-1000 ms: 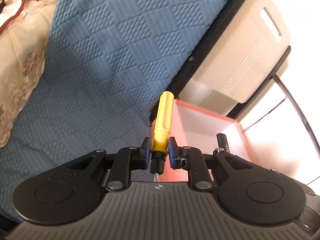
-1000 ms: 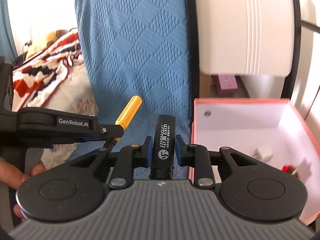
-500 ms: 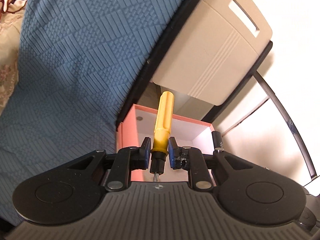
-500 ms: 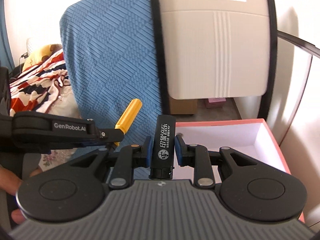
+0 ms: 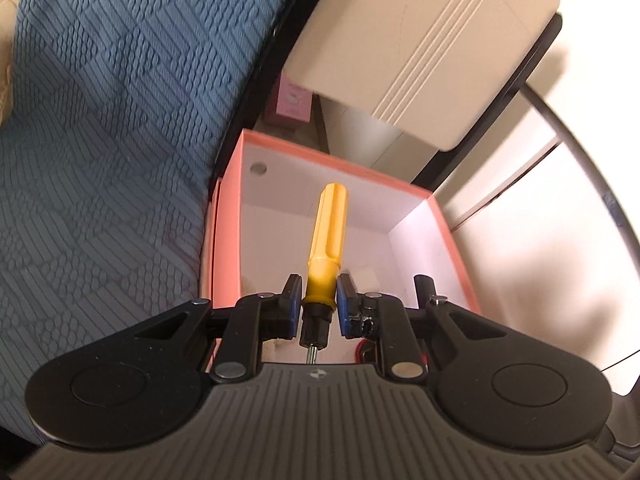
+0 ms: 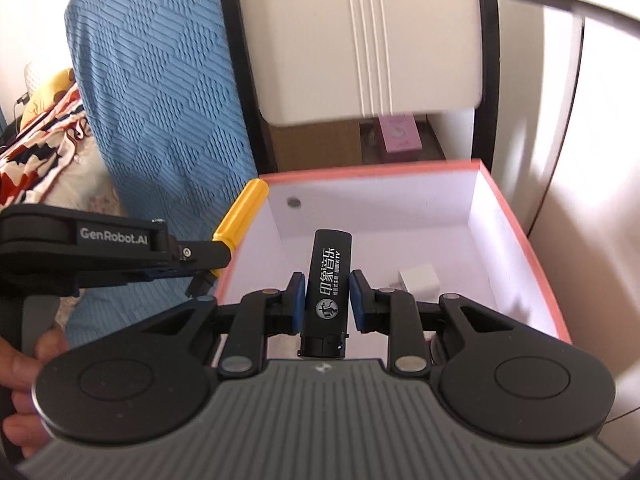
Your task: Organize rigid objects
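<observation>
My left gripper (image 5: 319, 292) is shut on a yellow-handled screwdriver (image 5: 327, 236), its handle pointing forward over a pink box (image 5: 228, 200) with a white inside. My right gripper (image 6: 323, 290) is shut on a black lighter (image 6: 327, 276) with white print, held over the same pink box (image 6: 520, 240). In the right wrist view the left gripper (image 6: 200, 258) comes in from the left at the box's left wall, with the yellow handle (image 6: 242, 212) sticking up past the rim. A white cube-shaped charger (image 6: 418, 278) lies on the box floor.
A blue textured bedspread (image 5: 112, 120) borders the box on the left. A beige cabinet (image 5: 420, 48) in a black frame stands behind the box, with a small pink box (image 6: 400, 134) under it. A hand (image 6: 24, 372) holds the left gripper's grip. A red item (image 5: 362, 354) peeks below the left fingers.
Both grippers have moved from over the bedspread to over the pink box and a little lower. The box now fills the middle of both views. Both grips are unchanged.
</observation>
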The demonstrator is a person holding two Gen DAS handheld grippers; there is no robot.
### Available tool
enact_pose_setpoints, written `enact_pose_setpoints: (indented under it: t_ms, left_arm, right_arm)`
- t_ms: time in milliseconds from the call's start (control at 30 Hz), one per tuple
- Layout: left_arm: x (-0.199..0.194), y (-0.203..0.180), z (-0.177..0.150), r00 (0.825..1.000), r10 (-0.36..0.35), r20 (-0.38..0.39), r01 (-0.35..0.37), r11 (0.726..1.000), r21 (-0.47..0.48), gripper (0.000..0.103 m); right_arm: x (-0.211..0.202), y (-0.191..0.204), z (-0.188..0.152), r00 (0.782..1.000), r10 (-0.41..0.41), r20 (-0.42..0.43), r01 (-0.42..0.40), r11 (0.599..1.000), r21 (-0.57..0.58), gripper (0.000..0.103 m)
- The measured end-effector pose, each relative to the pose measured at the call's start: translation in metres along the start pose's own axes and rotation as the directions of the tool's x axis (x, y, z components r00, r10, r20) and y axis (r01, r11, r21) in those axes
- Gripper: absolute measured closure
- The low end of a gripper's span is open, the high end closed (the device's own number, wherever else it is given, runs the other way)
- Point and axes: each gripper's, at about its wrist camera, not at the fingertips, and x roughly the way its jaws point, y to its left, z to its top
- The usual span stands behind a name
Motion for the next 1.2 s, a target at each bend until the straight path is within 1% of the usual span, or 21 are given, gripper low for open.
enact_pose_setpoints:
  t_ms: [200, 300, 467, 600, 733, 900, 1000, 1067, 1100, 1200]
  left_arm:
    - [0.017, 0.003, -0.017, 0.999, 0.014, -0.037, -0.015, 1.0, -0.014, 0.081]
    - [0.021, 0.003, -0.02, 0.998, 0.032, -0.05, -0.032, 0.999, 0.005, 0.081]
    - [0.019, 0.002, -0.021, 0.998, 0.041, -0.052, -0.04, 0.999, 0.017, 0.081]
    - [0.01, 0.002, -0.018, 0.998, 0.044, -0.049, -0.043, 0.999, 0.021, 0.081]
    - [-0.011, -0.004, -0.011, 0.999, 0.033, -0.012, -0.032, 0.998, 0.046, 0.081]
    - [-0.048, -0.014, 0.0, 0.999, -0.006, 0.051, 0.002, 0.996, 0.086, 0.081]
    - [-0.072, -0.023, 0.005, 0.996, -0.036, 0.087, 0.025, 0.993, 0.119, 0.081]
    - [-0.089, -0.026, 0.008, 0.991, -0.089, 0.1, 0.078, 0.99, 0.115, 0.08]
    - [-0.098, -0.029, 0.01, 0.989, -0.098, 0.109, 0.086, 0.99, 0.115, 0.08]
    - [-0.122, -0.042, 0.014, 0.985, -0.102, 0.141, 0.077, 0.982, 0.171, 0.08]
  right_arm:
    - [0.014, -0.009, -0.016, 0.999, 0.012, -0.041, -0.011, 1.0, 0.007, 0.076]
    - [0.02, -0.01, -0.021, 0.998, 0.017, -0.059, -0.016, 1.0, 0.012, 0.076]
    - [0.029, -0.012, -0.025, 0.996, 0.019, -0.091, -0.017, 1.0, 0.023, 0.075]
    - [0.025, -0.012, -0.022, 0.996, 0.016, -0.087, -0.014, 1.0, 0.023, 0.074]
    - [0.009, -0.01, -0.011, 0.999, 0.024, -0.044, -0.022, 0.999, 0.036, 0.074]
    - [-0.021, -0.002, 0.007, 0.999, 0.031, 0.021, -0.032, 0.999, 0.032, 0.074]
    - [-0.045, 0.005, 0.017, 0.997, 0.029, 0.07, -0.031, 0.999, 0.024, 0.074]
    - [-0.06, 0.009, 0.023, 0.995, 0.028, 0.091, -0.031, 0.999, 0.03, 0.074]
    - [-0.068, 0.011, 0.025, 0.995, 0.029, 0.096, -0.032, 0.999, 0.03, 0.074]
    - [-0.088, 0.018, 0.03, 0.993, 0.023, 0.118, -0.025, 1.0, 0.018, 0.074]
